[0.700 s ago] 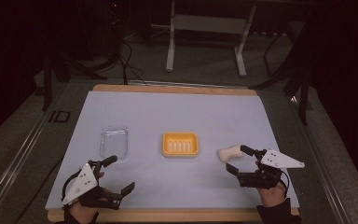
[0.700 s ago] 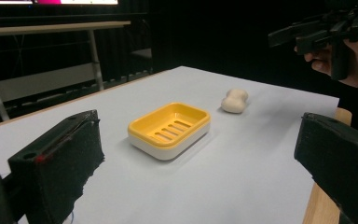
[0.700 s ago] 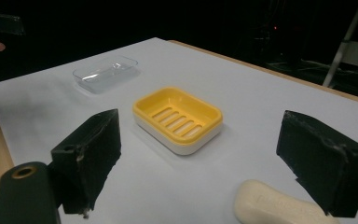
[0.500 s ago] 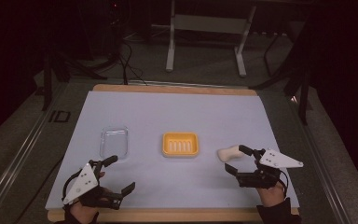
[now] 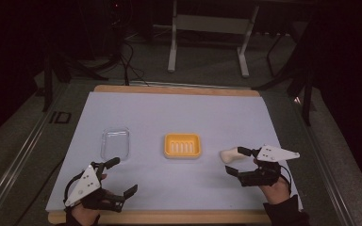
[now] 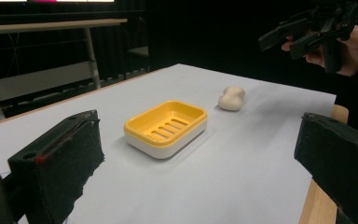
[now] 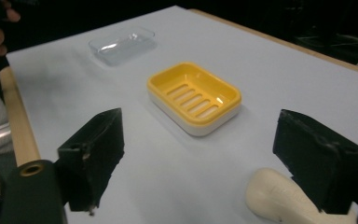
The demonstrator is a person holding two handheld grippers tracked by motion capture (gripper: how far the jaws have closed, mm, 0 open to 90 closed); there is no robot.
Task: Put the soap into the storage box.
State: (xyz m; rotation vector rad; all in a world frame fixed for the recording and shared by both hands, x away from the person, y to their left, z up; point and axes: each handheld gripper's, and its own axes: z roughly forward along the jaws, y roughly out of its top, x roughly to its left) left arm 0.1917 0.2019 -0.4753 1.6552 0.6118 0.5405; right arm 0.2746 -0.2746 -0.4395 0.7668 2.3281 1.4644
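A yellow soap dish [image 5: 183, 145] with a slotted floor sits mid-table, empty [image 6: 165, 127] [image 7: 193, 95]. A cream soap bar [image 5: 229, 154] lies to its right on the white mat [image 6: 231, 97]. My right gripper [image 5: 235, 160] stands open just right of the bar, far jaw tip beside it. In the right gripper view the bar [image 7: 279, 196] lies low by the right-hand jaw, partly hidden behind it, with the gap between the jaws of my right gripper [image 7: 207, 156] bare. My left gripper [image 5: 122, 175] is open near the front left edge, nothing between its jaws [image 6: 198, 158].
A clear plastic lid [image 5: 115, 143] lies left of the dish [image 7: 123, 44]. The white mat [image 5: 169, 113] covers a wooden table whose edge [image 5: 160, 217] runs along the front. Metal stand legs [image 5: 207, 42] stand on the dark floor beyond.
My right gripper has edged slightly left toward the soap bar. My left gripper and the objects have stayed put.
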